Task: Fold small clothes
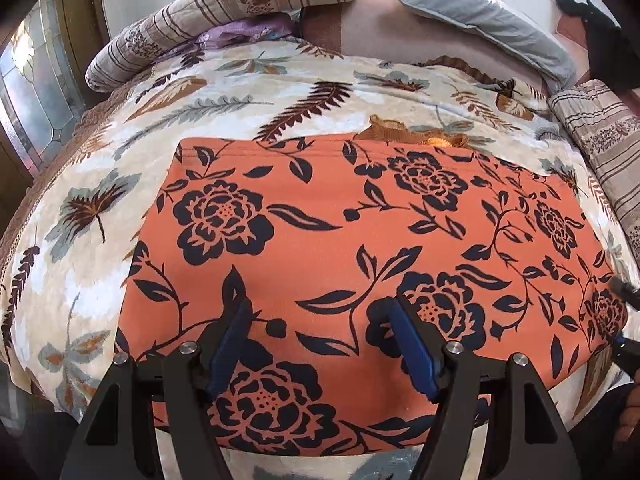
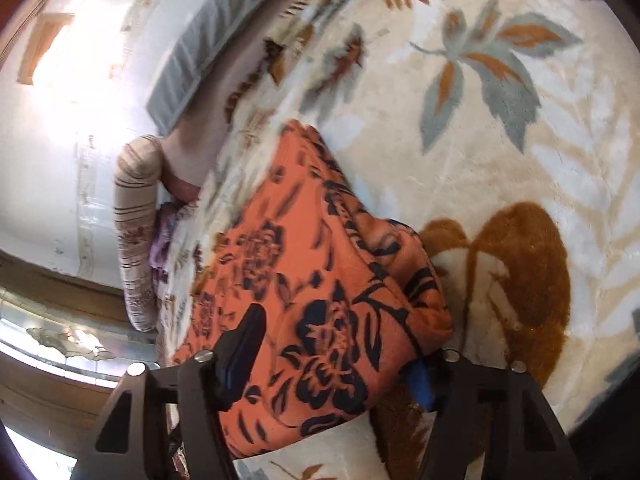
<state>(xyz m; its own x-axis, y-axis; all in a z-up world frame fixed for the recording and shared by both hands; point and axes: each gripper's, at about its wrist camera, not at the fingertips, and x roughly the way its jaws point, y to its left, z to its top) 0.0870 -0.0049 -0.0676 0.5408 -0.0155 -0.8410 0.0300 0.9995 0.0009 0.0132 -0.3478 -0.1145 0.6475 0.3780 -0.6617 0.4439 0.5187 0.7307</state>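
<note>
1. Covering pretty much the whole bed is a cream leaf-print blanket (image 1: 224, 92), with a striped bolster (image 1: 224, 8) and a grey pillow (image 1: 492, 20) at the far end.
2. Lying flat in the middle of the blanket is the orange floral garment (image 1: 360, 240), its right edge lifted and bunched in the right wrist view.
3. Left gripper (image 1: 320, 320) hovers over the near part of the garment, fingers spread apart, holding nothing.
4. Right gripper (image 2: 340, 348) has its fingers wide apart with that bunched corner sitting between them.
</note>
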